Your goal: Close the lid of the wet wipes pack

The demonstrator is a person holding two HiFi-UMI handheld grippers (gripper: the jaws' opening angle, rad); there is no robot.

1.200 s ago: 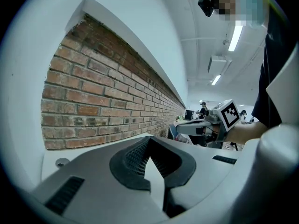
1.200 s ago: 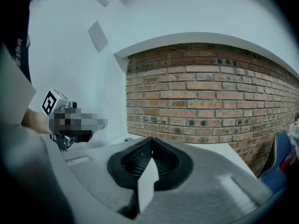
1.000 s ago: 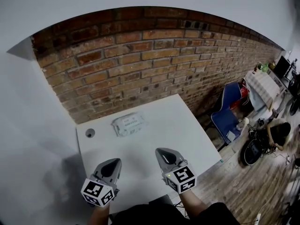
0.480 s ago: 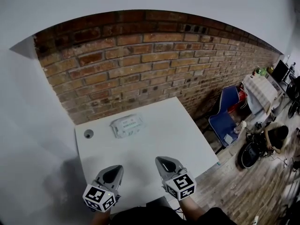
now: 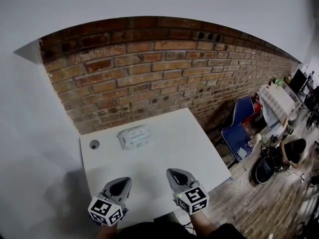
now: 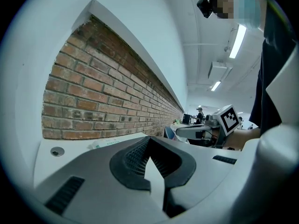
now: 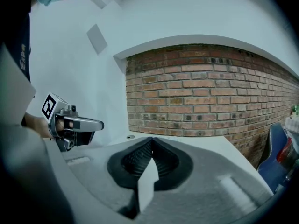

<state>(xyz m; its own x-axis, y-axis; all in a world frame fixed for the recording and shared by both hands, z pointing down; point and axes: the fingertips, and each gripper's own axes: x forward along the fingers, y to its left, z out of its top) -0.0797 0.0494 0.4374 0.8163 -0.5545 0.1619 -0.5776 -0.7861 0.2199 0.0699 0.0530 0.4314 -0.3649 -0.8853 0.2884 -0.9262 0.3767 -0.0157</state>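
Pack by far edge of table

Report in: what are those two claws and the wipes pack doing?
Left gripper and right gripper shut, empty, at near edge of table. Wet wipes pack untouched, far side. Nothing between.

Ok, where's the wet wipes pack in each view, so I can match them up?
Head view: the wet wipes pack lies on the far half of the white table, left of centre.
Left gripper view: the pack is a thin pale sliver, low and left of centre.
Right gripper view: the pack is not in it.
Shared landmark: the round table hole.
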